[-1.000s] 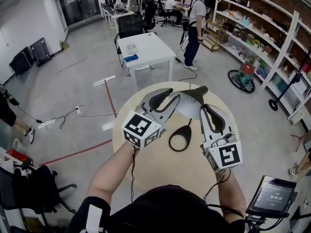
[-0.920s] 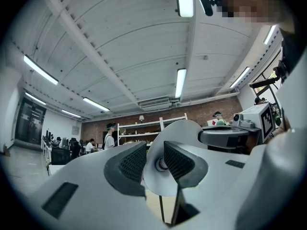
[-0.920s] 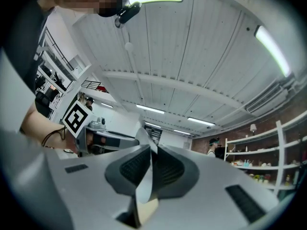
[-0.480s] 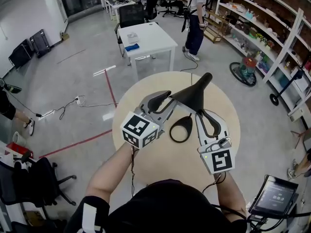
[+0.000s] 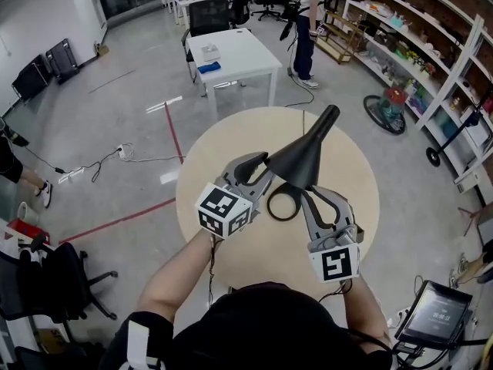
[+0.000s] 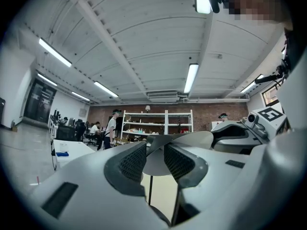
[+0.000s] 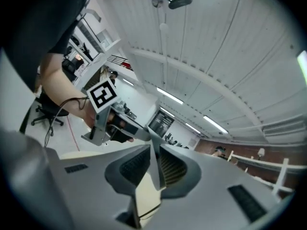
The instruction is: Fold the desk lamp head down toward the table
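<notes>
A black cone-shaped lamp head (image 5: 302, 159) hangs over the round wooden table (image 5: 356, 168), its narrow neck pointing away from me. Its black ring base (image 5: 271, 206) lies on the table underneath. My left gripper (image 5: 266, 168) is shut on the left rim of the lamp head, and my right gripper (image 5: 305, 194) is shut on the near rim. In the left gripper view the gripper (image 6: 155, 159) pinches the thin pale rim of the lamp head (image 6: 192, 140). The right gripper (image 7: 154, 166) in its own view clamps an edge of the lamp head (image 7: 153, 145).
A white desk (image 5: 235, 60) stands beyond the table, with a person (image 5: 304, 21) beside it. Shelving (image 5: 431, 52) runs along the right. A tablet screen (image 5: 435, 314) sits at lower right, a black chair (image 5: 54, 299) at lower left, and cables (image 5: 108, 172) lie on the floor.
Both grippers have come down and toward me with the lamp head. The head has tipped over: its pale inside no longer shows and its black outside now faces me.
</notes>
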`<state>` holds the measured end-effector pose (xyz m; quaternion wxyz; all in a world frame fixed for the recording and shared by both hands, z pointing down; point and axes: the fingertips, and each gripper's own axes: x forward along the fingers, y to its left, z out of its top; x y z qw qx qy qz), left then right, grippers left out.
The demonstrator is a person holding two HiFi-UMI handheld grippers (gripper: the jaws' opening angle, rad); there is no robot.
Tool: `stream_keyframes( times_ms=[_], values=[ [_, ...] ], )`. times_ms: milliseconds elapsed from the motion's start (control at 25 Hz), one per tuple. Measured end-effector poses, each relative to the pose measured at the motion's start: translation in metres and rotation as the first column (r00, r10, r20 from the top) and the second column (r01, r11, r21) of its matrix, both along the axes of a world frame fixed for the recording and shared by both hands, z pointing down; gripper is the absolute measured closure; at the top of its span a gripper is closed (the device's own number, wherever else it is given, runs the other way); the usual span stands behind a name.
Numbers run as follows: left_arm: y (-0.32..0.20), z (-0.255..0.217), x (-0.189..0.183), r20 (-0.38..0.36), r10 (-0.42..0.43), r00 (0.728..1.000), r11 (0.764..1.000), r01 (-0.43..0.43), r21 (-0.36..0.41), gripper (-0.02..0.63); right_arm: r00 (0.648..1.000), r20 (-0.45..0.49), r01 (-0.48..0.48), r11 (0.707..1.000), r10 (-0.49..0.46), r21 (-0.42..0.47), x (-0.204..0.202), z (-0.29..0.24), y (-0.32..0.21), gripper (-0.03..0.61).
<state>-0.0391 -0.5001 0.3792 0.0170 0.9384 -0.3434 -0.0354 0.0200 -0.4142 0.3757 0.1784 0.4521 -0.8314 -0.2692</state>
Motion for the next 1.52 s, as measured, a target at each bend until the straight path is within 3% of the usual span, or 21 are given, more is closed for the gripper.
stream_keyframes(
  times_ms=[80, 160, 240, 320, 480, 840, 960, 1120, 1240, 1520],
  values=[
    [0.000, 0.004, 0.000, -0.005, -0.001, 1.000, 1.000, 0.001, -0.004, 0.494, 0.994, 0.026, 0.107, 0.994, -0.107, 0.009, -0.011, -0.007, 0.017, 0.535],
    [0.000, 0.009, -0.002, -0.005, -0.001, 1.000, 1.000, 0.001, -0.014, 0.494, 0.966, 0.189, 0.190, 0.981, -0.177, -0.049, -0.016, -0.017, 0.030, 0.535],
    [-0.002, 0.017, -0.002, 0.001, -0.006, 1.000, 1.000, 0.006, -0.028, 0.494, 0.925, 0.330, 0.230, 0.969, -0.190, -0.086, -0.013, -0.029, 0.028, 0.535],
    [-0.004, 0.026, -0.002, 0.007, -0.014, 1.000, 0.999, 0.014, -0.044, 0.494, 0.915, 0.371, 0.211, 0.972, -0.160, -0.102, -0.006, -0.036, 0.015, 0.535],
    [-0.004, 0.038, 0.000, 0.013, -0.020, 1.000, 0.998, 0.020, -0.062, 0.494, 0.931, 0.359, 0.146, 0.971, -0.069, -0.192, 0.001, -0.026, -0.013, 0.535],
    [-0.001, 0.044, 0.000, 0.074, -0.035, 0.997, 0.997, 0.040, -0.069, 0.494, 0.978, 0.202, 0.094, 0.961, -0.041, -0.261, -0.018, 0.012, -0.020, 0.535],
    [0.008, 0.055, -0.010, 0.079, -0.029, 0.996, 0.993, 0.038, -0.109, 0.494, 0.979, 0.205, 0.082, 0.953, -0.021, -0.290, -0.017, 0.023, -0.021, 0.535],
    [0.028, 0.062, -0.030, 0.016, -0.046, 0.999, 0.981, 0.048, -0.188, 0.494, 0.974, 0.227, 0.077, 0.934, 0.004, -0.348, -0.014, 0.042, -0.021, 0.535],
    [0.039, 0.052, -0.036, -0.025, -0.054, 0.998, 0.979, 0.048, -0.196, 0.494, 0.971, 0.237, 0.075, 0.927, 0.015, -0.367, -0.012, 0.050, -0.020, 0.535],
    [0.059, 0.039, -0.009, -0.001, 0.021, 1.000, 0.977, -0.021, -0.213, 0.494, 0.960, 0.277, 0.077, 0.922, 0.034, -0.380, -0.011, 0.059, -0.019, 0.535]
  ],
)
